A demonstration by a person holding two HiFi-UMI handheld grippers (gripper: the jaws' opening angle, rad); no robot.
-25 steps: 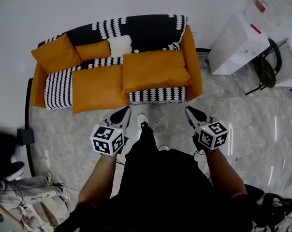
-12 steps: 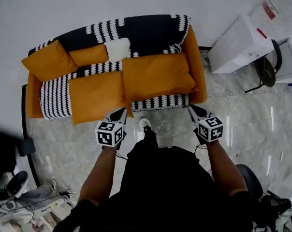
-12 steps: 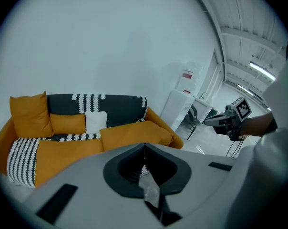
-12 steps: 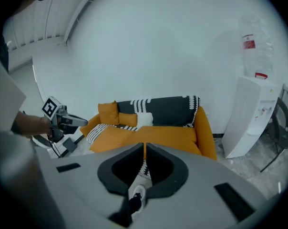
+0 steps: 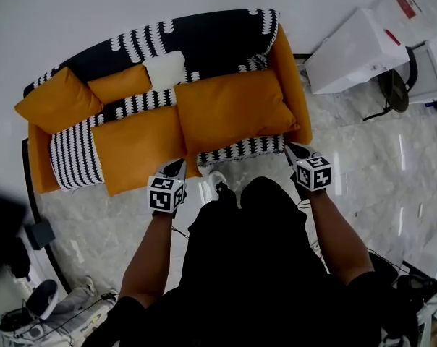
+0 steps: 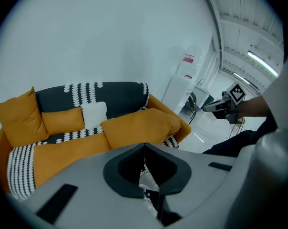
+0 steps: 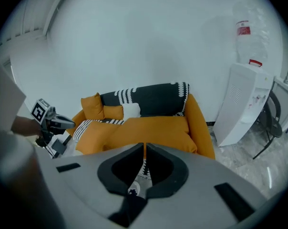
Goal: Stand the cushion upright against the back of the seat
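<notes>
1. The left tool (image 5: 174, 169) has its two dark, curved jaws pressed together with nothing between them. It is angled downward just in front of the sofa's front edge.
2. The right tool (image 5: 294, 150) is closed down to a hairline slit and is also empty. It hangs near the sofa's right front corner.
3. Each tool carries a white cube printed with black square markers.
4. Between the two tools, the large orange cushion (image 5: 229, 110) lies flat on the right half of the seat. It is plump, smooth-fabric and roughly rectangular, and it is not propped upright.
5. Touching its left side, a second flat cushion (image 5: 140, 149) of the same orange fabric overhangs the seat front.
6. The sofa (image 5: 292, 85) has rounded orange arms. A black throw (image 5: 204, 38) with white wavy bands covers its back and seat.
7. At the left end are a tilted square orange pillow (image 5: 56, 100), an oblong orange pillow (image 5: 119, 84) and a small white pillow (image 5: 165, 69).
8. The floor (image 5: 363, 172) is glossy grey marbled tile. A white, boxy water dispenser (image 5: 349, 45) stands to the right of the sofa.
</notes>
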